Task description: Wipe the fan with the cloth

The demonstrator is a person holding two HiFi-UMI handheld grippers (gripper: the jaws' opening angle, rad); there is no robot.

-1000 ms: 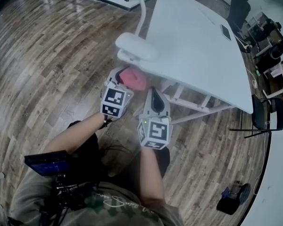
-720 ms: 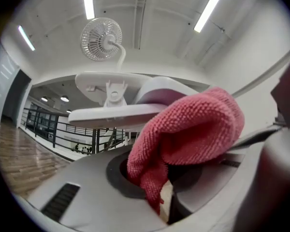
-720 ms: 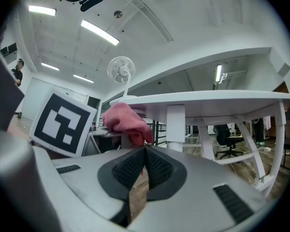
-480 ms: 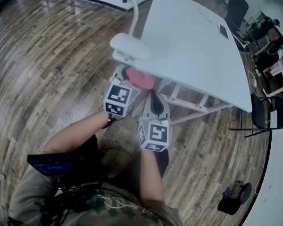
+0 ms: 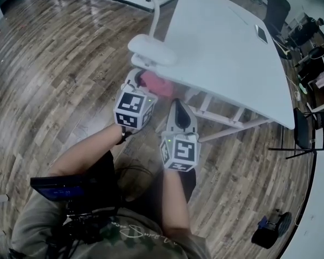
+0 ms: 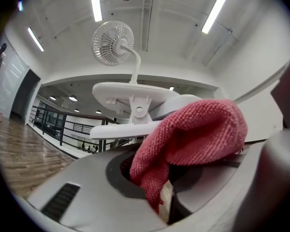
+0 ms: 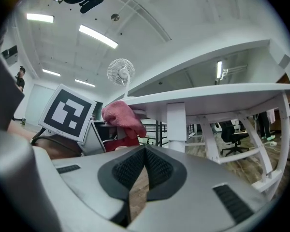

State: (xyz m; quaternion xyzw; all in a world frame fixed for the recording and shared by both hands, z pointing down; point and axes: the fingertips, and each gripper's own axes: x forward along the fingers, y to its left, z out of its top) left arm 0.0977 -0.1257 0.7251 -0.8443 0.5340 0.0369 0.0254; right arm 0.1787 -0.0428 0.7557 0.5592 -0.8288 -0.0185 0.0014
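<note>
A: Check the left gripper [image 5: 139, 83]. Finger state?

B: Partly closed and clamped on the pink cloth [image 6: 193, 138]. Bunched above the jaws, with one corner hanging down into the gap.

A: Location relative to the clip-on fan [image 6: 112, 43]?

B: Just below and in front of the fan clamp [image 5: 151, 50], itself clipped to the near corner of the white table [image 5: 227, 47]. Cannot confirm contact between cloth and clamp from any view.

A: Check the right gripper [image 7: 143, 154].

B: Fully shut, ribbed pads meeting, nothing between them. Held beside the left gripper, just under the table edge.

A: List what each view adds.

B: Head view only: table top, wood floor [image 5: 59, 63], both forearms, a phone [image 5: 261, 33] lying on the far part of the table.
Left gripper view only: round fan head seen from below, high above the clamp on its curved neck [image 6: 134, 64].
Right gripper view only: table underside with its white legs [image 7: 176, 124], the left gripper's marker cube [image 7: 67, 112] from the side, with the cloth just right of it and the fan head above.
</note>
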